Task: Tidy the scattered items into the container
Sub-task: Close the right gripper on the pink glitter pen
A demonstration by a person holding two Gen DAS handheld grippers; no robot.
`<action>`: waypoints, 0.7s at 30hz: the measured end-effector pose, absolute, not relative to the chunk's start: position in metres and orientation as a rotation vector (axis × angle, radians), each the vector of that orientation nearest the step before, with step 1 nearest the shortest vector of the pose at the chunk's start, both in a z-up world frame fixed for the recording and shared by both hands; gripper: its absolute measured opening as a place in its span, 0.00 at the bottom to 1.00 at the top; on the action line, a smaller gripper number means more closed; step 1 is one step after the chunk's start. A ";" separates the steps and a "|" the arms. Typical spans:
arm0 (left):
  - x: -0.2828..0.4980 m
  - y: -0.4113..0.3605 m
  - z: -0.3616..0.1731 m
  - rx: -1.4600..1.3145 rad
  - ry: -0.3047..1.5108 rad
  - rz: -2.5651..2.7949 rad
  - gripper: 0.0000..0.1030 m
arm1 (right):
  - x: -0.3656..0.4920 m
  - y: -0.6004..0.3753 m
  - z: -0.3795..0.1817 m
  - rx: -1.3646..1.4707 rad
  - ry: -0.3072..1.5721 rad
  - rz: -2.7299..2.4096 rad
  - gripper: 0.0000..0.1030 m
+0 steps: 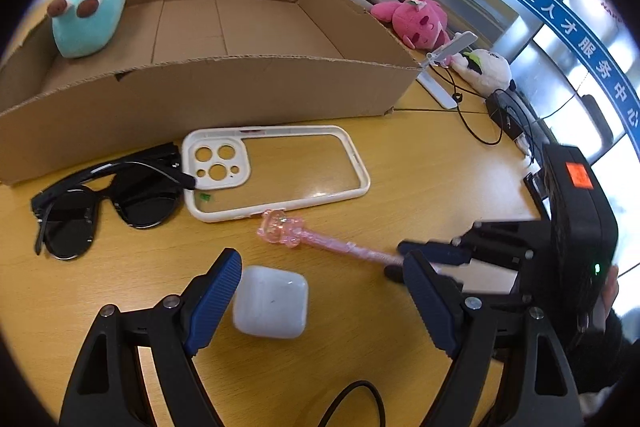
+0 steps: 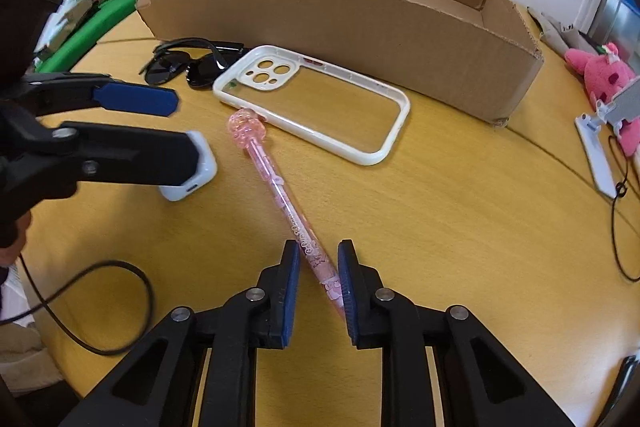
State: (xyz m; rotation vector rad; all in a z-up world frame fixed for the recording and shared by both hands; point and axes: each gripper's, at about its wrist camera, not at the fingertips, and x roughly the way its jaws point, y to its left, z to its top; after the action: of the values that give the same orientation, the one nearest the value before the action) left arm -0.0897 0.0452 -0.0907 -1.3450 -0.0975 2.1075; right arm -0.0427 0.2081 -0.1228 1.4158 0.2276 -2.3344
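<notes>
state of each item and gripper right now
cardboard box: open-topped, holds the blue plush
sunglasses: folded, on table
phone case: empty, lying flat
earbud case: lid closed, between the open left gripper fingers
pink pen: on table, between the open right gripper fingers
</notes>
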 end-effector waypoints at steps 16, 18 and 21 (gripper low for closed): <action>-0.127 0.045 -0.126 -1.578 -0.372 1.983 0.47 | -0.026 0.209 -0.117 1.286 -0.173 -2.227 0.10; -0.127 0.043 -0.127 -1.585 -0.370 1.993 0.44 | -0.026 0.206 -0.115 1.269 -0.162 -2.226 0.10; -0.129 0.036 -0.127 -1.593 -0.395 2.008 0.28 | -0.029 0.202 -0.117 1.292 -0.151 -2.211 0.10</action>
State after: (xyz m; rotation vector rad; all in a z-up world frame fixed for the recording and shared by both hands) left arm -0.1288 0.0363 -0.1270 -1.5934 -0.3951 2.0076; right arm -0.0288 0.2022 -0.1175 1.2915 -0.1509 -2.2112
